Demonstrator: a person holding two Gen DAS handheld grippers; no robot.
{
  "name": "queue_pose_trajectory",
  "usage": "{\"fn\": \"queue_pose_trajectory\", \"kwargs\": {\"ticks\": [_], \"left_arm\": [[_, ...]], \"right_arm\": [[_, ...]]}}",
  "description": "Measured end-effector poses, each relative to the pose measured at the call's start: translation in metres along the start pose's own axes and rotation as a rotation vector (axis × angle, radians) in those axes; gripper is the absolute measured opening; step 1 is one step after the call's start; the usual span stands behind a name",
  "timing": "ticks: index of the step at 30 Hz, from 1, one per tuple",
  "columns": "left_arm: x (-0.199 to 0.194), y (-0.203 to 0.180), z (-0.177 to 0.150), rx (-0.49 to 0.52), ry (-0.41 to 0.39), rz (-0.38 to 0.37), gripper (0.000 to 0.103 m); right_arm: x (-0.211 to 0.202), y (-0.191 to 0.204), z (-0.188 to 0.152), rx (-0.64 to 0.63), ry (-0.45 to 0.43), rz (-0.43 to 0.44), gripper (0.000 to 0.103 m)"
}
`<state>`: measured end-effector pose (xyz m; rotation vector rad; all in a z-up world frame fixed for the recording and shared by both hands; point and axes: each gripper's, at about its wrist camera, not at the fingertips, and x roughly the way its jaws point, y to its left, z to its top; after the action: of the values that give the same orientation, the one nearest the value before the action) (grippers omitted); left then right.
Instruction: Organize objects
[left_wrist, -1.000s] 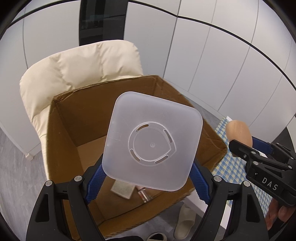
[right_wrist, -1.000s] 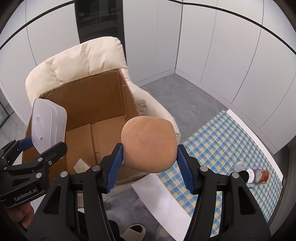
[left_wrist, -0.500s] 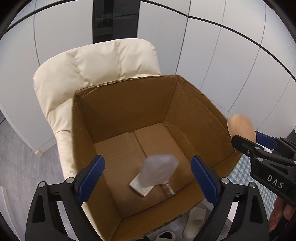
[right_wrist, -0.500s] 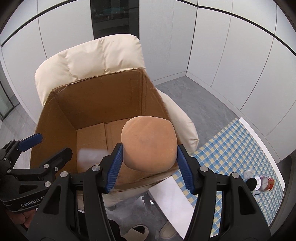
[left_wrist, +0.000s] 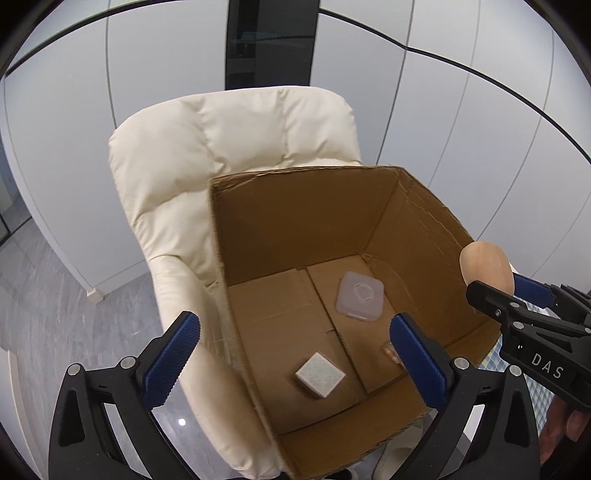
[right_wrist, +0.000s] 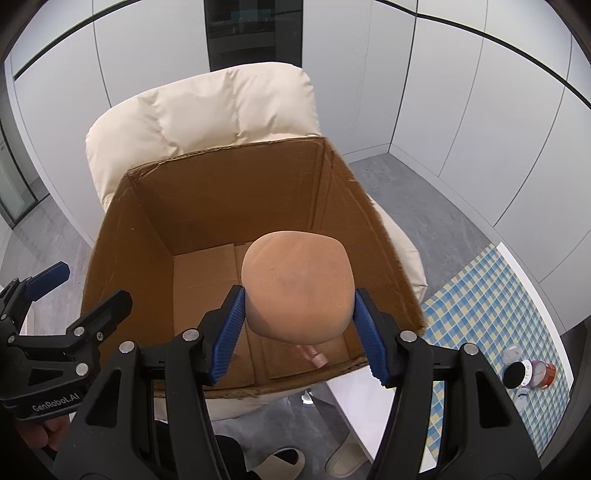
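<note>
box (left_wrist: 306, 221) holds lid (left_wrist: 360, 298), pad (left_wrist: 320, 374); left fingers (left_wrist: 173, 356) opening, empty; right fingers (right_wrist: 229, 328) grip sponge (right_wrist: 298, 284).

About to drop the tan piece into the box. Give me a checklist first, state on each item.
1. Right claw gripping the tan piece: ok.
2. Tan piece over the open cardboard box: ok.
3. Left claw empty, jaws opening: ok.
4. Clear square lid lying on the box floor: ok.
5. Left claw clear of the drop path: ok.
6. Floor directly under the tan piece free: cannot tell.
</note>
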<state>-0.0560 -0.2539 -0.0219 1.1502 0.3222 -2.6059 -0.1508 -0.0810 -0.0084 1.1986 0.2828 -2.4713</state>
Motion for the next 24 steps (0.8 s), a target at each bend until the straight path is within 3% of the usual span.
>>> {"fn": "queue_pose_trajectory", "kwargs": {"ticks": [8,11,14,16,24], "left_arm": [[-0.004,0.019,-0.001,-0.026,-0.003,0.016,0.102],[-0.004,0.022,-0.002,-0.031,-0.003,0.020,0.102],[-0.005,0.024,-0.001,-0.037,-0.005,0.021,0.102],[-0.006,0.025,-0.002,-0.040,-0.006,0.021,0.102],[-0.005,0.021,-0.002,-0.032,-0.004,0.018,0.102]], "right_arm": [[0.003,0.018,0.004,-0.021,-0.001,0.018,0.067],[0.003,0.023,0.004,-0.021,-0.012,0.019,0.083],[0.003,0.025,0.004,-0.019,-0.011,0.001,0.089],[0.005,0.025,0.004,-0.012,0.000,-0.028,0.101],[0.005,0.017,0.003,0.020,0.013,-0.062,0.103]]}}
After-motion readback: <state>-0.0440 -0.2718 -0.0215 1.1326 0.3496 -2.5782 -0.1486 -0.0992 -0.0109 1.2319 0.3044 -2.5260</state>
